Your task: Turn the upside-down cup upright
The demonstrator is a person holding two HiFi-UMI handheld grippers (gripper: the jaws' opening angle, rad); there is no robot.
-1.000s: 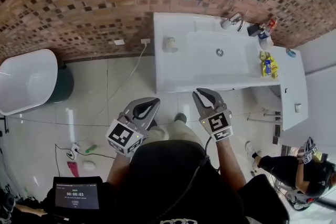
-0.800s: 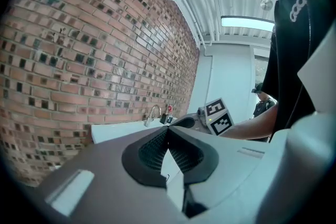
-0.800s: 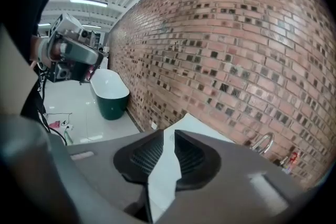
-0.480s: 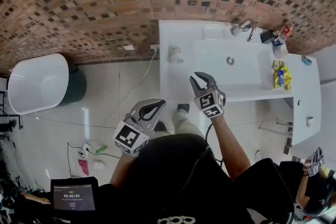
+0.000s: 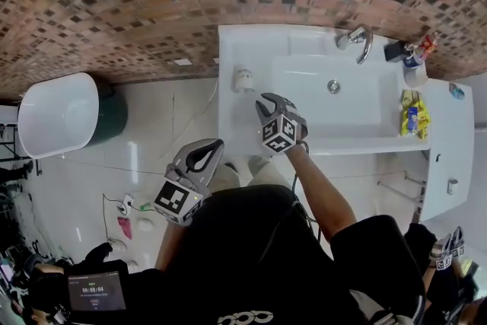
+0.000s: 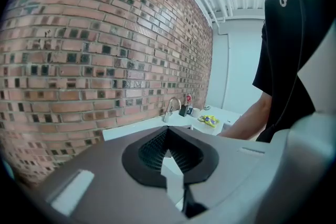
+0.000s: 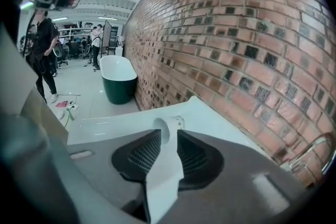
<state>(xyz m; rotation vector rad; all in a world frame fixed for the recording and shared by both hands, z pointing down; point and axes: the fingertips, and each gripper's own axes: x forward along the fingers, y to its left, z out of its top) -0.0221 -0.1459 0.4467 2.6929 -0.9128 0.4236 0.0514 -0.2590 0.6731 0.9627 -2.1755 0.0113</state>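
Showing what?
— Right gripper [image 7: 166, 135], jaws slightly apart and empty, points toward the cup [image 7: 169, 124] on the white counter [image 5: 236, 122], left of the basin [image 5: 323, 99]; left gripper [image 6: 168, 129], jaws together.

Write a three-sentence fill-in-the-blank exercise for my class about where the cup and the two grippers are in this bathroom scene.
1. In the head view, the cup is on the counter to the ____ of the basin.
2. The right gripper reaches over the counter, while the left gripper hangs above the ____.
3. The wall behind the faucet is made of ____.

Missing words: left; floor; brick.
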